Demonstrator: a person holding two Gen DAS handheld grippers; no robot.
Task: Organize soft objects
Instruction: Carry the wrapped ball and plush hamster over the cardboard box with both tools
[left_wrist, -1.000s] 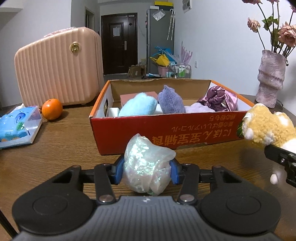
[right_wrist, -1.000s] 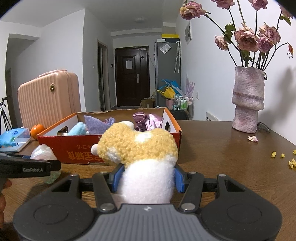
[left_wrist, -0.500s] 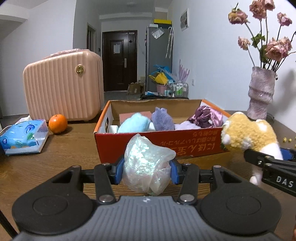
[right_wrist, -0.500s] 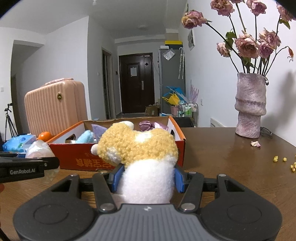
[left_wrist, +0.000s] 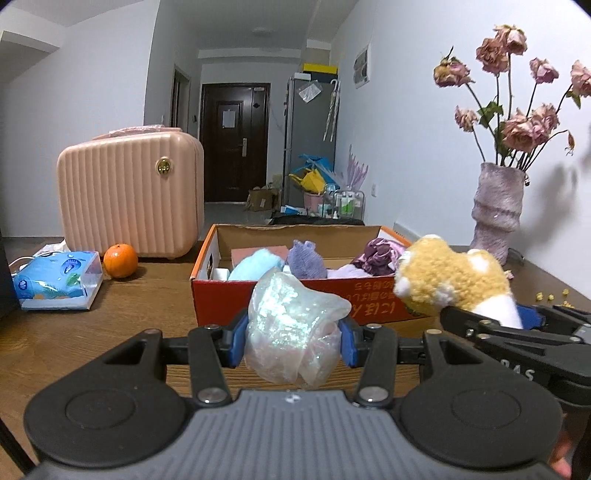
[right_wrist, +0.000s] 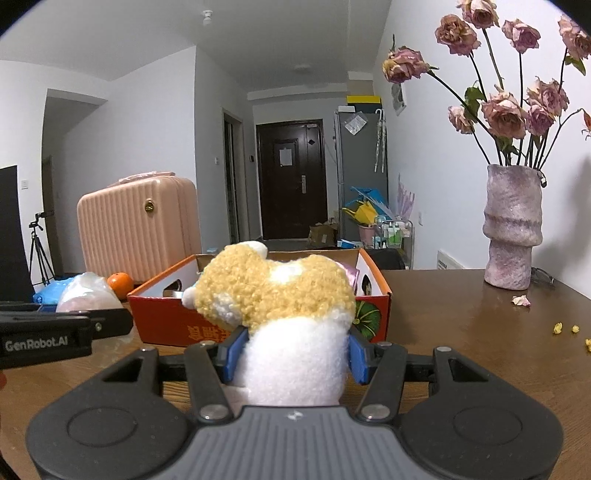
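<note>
The left gripper (left_wrist: 292, 341) is clamping an iridescent crumpled bag (left_wrist: 293, 328), holding it above the wooden table (left_wrist: 110, 332) just short of the red cardboard box (left_wrist: 221, 302). Beside it, the right gripper (right_wrist: 293, 356) is squeezing a tan-and-white plush toy (right_wrist: 280, 306), possibly a dog, before the same box.

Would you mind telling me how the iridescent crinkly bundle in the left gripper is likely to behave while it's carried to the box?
The iridescent bundle looks thin and filmy, so it is probably very light. It bulges and sags past the pads of the left gripper, suggesting it is floppy and compressible. Its glossy surface may be slippery, so it could creep out.
</note>
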